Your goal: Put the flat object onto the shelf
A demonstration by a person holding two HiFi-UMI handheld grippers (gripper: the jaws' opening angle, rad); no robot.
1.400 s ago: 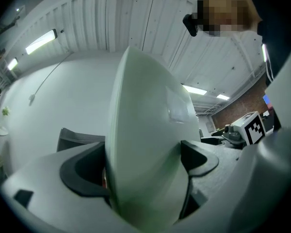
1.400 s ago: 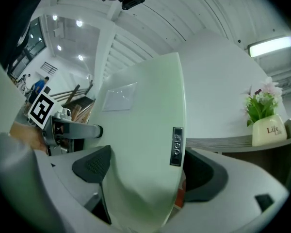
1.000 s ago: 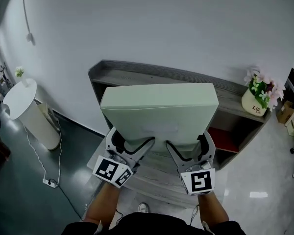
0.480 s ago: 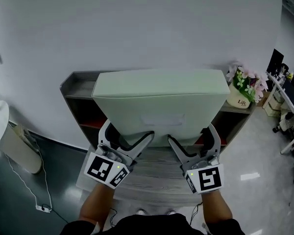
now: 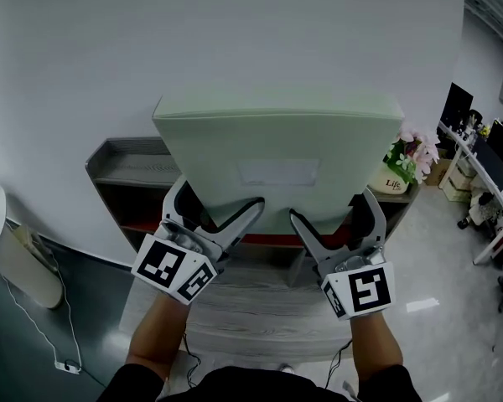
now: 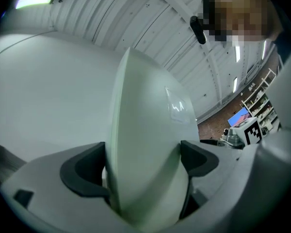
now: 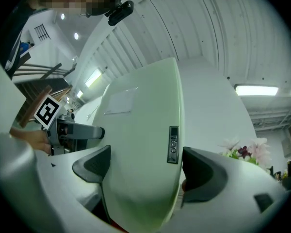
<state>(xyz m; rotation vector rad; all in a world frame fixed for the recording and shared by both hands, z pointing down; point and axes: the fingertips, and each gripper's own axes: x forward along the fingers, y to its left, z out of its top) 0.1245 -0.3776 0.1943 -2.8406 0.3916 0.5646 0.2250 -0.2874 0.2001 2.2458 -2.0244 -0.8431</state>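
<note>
Flat object [image 5: 277,141] between both upraised grippers [image 5: 220,198] [image 5: 331,208]

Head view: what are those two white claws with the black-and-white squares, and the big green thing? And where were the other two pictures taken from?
No robot: a person holds the left gripper and the right gripper, one per hand; the marked cubes are part of them. The head view comes from a camera on the person's head. The other two come from cameras riding on each gripper, looking along its jaws. Both pairs of jaws are shut on the lower edge of a flat green panel, held up before a grey shelf with a flower pot on top.
</note>
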